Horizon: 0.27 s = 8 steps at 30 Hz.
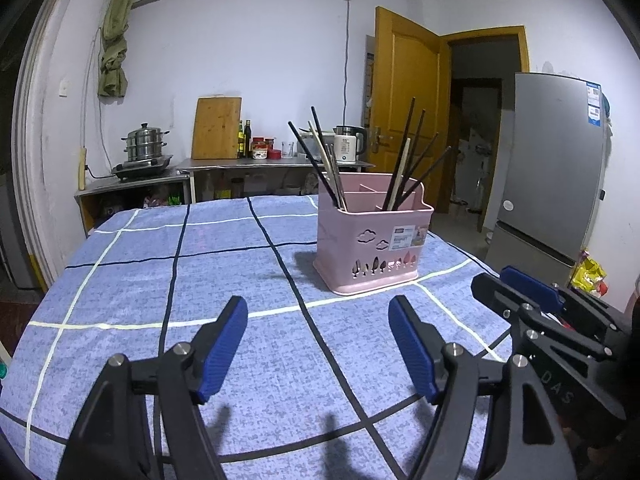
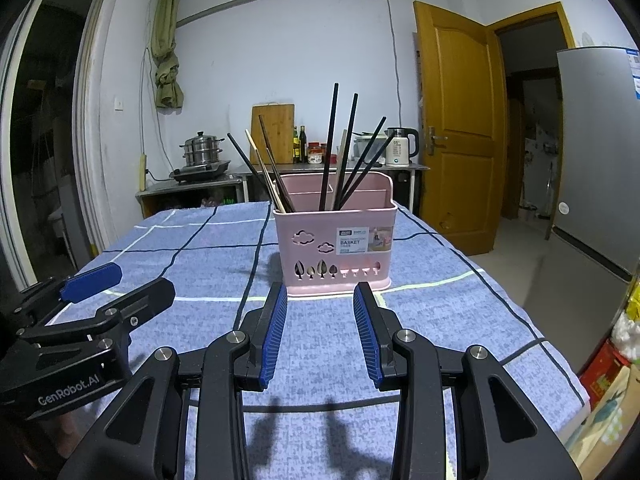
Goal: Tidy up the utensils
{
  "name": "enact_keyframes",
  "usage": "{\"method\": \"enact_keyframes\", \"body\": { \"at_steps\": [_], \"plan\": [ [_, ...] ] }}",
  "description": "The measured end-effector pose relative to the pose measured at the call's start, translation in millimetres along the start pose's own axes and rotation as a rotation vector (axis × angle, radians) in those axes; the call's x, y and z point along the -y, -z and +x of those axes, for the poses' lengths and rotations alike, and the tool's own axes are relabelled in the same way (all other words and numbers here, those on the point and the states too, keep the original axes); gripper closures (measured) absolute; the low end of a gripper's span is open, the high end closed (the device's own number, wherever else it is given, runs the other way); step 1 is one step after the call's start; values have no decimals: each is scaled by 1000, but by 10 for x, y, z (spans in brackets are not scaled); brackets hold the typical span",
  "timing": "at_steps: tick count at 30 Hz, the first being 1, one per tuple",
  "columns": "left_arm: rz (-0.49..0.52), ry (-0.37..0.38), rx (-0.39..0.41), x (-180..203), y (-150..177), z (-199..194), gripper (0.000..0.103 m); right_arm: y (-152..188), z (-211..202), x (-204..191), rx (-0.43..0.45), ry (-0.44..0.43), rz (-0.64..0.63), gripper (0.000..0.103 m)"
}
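A pink plastic utensil basket (image 1: 370, 246) (image 2: 334, 246) stands upright on the blue checked tablecloth (image 1: 224, 264) (image 2: 192, 248). Several black and pale chopsticks (image 1: 404, 160) (image 2: 332, 148) stand in its compartments, leaning outward. My left gripper (image 1: 318, 312) is open and empty above the cloth, short of the basket and to its left. My right gripper (image 2: 320, 296) is open and empty, right in front of the basket's front wall. Each gripper shows in the other's view: the right one at the right edge (image 1: 516, 284), the left one at the left edge (image 2: 120, 284).
Behind the table a steel counter (image 1: 276, 164) carries a steamer pot (image 1: 146, 144), a cutting board (image 1: 216, 128), bottles and a white kettle (image 1: 348, 144). A grey fridge (image 1: 556, 160) and an open wooden door (image 1: 404, 104) stand at the right. Bags lie beside the table (image 2: 616, 344).
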<state>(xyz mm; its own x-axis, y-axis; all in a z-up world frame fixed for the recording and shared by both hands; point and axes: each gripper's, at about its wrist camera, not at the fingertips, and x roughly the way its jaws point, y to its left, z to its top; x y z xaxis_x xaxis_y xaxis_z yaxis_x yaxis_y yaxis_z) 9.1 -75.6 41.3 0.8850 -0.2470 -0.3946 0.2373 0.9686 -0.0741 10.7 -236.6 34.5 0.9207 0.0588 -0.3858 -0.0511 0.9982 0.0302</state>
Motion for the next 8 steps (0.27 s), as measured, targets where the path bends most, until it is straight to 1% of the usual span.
{"method": "enact_keyframes", "body": {
  "at_steps": [8],
  "plan": [
    [-5,-11,0,2,-5,-7,28,-9,8,3,1,3,1,67]
  ]
}}
